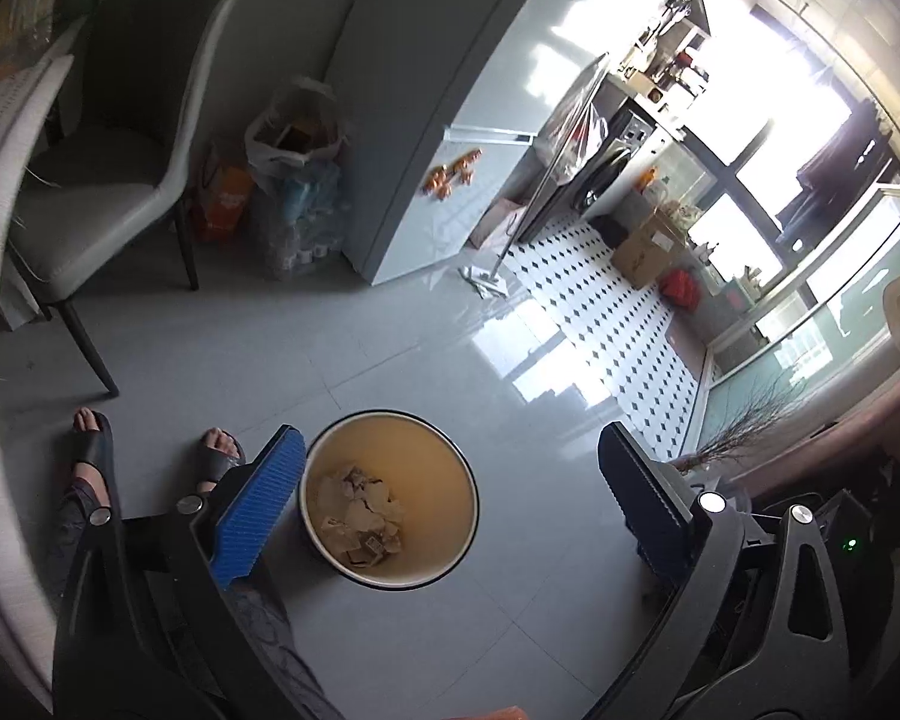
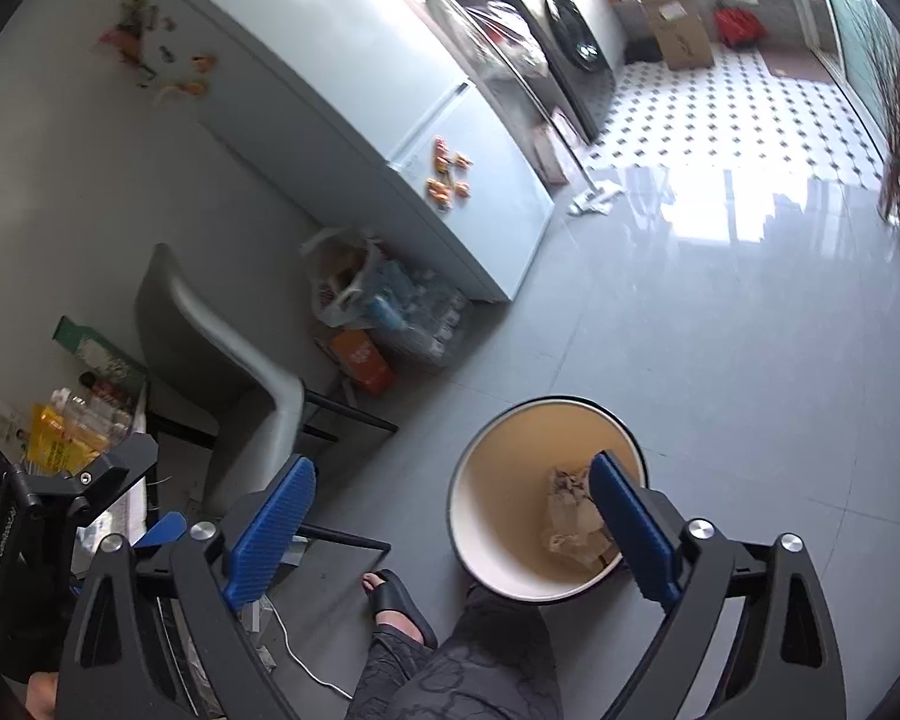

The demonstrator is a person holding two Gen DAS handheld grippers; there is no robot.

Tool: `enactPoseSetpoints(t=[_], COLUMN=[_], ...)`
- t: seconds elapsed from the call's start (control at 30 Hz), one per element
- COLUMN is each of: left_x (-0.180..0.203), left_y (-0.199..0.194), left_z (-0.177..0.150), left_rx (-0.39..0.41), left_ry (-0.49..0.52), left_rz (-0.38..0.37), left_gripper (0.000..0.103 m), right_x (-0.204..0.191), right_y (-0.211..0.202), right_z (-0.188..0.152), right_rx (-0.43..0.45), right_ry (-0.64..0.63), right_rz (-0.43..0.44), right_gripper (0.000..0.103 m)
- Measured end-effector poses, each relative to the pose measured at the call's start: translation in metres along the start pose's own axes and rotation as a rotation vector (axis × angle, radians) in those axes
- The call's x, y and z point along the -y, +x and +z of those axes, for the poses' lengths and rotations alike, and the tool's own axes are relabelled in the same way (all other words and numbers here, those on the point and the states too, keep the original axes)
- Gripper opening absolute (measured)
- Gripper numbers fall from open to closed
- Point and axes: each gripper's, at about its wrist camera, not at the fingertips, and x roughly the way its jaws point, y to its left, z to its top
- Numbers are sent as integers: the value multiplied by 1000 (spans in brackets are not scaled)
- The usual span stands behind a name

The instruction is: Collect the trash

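Note:
A round bin (image 1: 411, 456) with a cream inside stands on the grey floor, seen from above. Crumpled brown paper trash (image 1: 360, 510) lies at its bottom. My left gripper (image 1: 450, 441) hangs over the bin, open wide, with nothing between its blue pads (image 1: 258, 510). In the right wrist view the same bin (image 2: 504, 480) sits low and right of centre, with the paper (image 2: 570, 510) inside. My right gripper (image 2: 450, 465) is open too and holds nothing. Its right finger (image 2: 630, 528) reaches over the bin's mouth and its left finger is beside the bin.
The person's sandalled feet (image 1: 219, 459) stand close beside the bin. A grey chair (image 1: 114, 180) and a table edge are at the left. Bags (image 1: 294, 138) lean by the white fridge (image 2: 390, 90). A mop (image 1: 486, 282), a cardboard box (image 1: 648, 252) and a washing machine lie farther off.

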Motion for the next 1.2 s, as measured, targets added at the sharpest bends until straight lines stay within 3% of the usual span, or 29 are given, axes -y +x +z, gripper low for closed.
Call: enactPoseSetpoints(t=[0.43,0.7,1.2], left_x=[-34,-52,-60], left_y=[-123,-197,-317], left_z=[14,4,-23], left_rx=[129,204,360], left_ry=[39,55,72], left_rz=[38,81,174], left_gripper=[97,97,97], right_x=[-92,-140,-209], right_y=[-88,-132,-223], right_z=[-19,-38,-60], right_rx=[60,69,127], right_ry=[-158,-261,-404], right_rz=[31,10,96], right_gripper=[95,95,95])
